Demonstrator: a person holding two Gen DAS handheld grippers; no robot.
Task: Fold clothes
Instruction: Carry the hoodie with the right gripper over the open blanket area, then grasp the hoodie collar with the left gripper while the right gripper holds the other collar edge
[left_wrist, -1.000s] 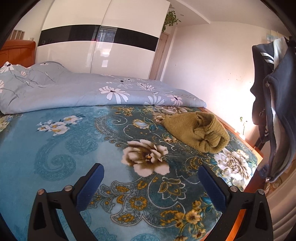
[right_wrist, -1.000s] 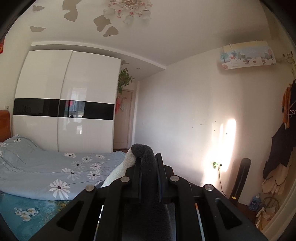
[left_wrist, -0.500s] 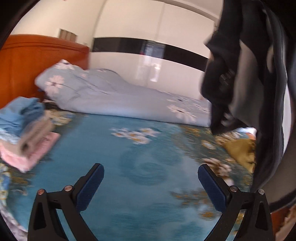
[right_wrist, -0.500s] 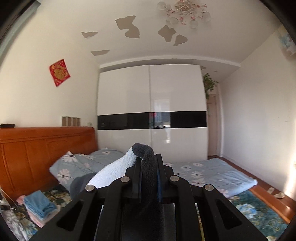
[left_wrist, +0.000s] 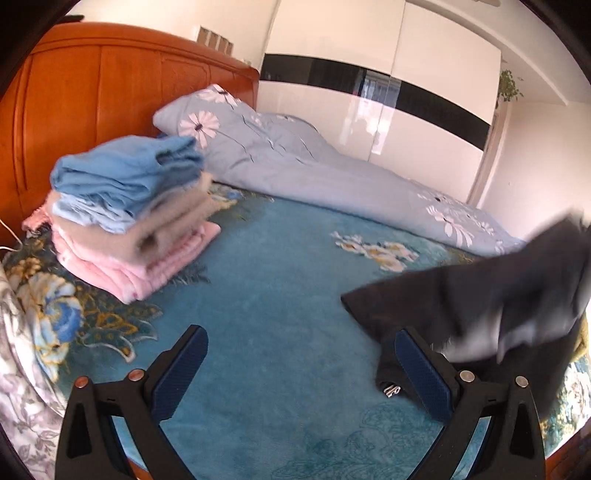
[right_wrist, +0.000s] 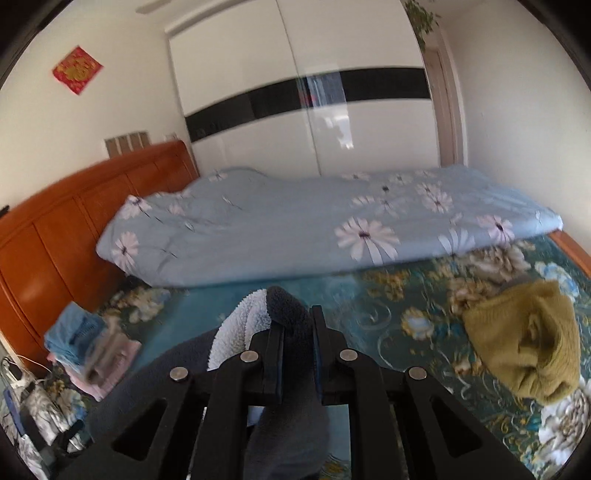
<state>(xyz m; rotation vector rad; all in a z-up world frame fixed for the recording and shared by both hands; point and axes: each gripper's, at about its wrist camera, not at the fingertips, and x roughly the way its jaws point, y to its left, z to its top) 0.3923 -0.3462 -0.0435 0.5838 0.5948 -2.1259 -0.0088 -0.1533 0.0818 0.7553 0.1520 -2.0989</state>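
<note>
My right gripper (right_wrist: 295, 325) is shut on a dark grey fleece garment (right_wrist: 291, 314) with a white fluffy lining (right_wrist: 240, 325). The garment hangs from it and its lower part lies blurred on the teal floral bedspread in the left wrist view (left_wrist: 480, 306), just right of my left gripper (left_wrist: 299, 362). The left gripper is open and empty, low over the bedspread (left_wrist: 280, 288). A stack of folded clothes (left_wrist: 129, 210), blue on grey on pink, sits by the headboard; it also shows in the right wrist view (right_wrist: 88, 343). An olive sweater (right_wrist: 524, 343) lies crumpled at the right.
A light blue daisy-print duvet (right_wrist: 314, 229) lies along the far side of the bed. An orange wooden headboard (left_wrist: 92, 99) stands at the left. A white wardrobe (left_wrist: 369, 92) with a black band fills the back wall.
Both views have swung left toward the headboard. The dark garment has come down from hanging high to partly resting on the bedspread. The folded stack is now close at the left.
</note>
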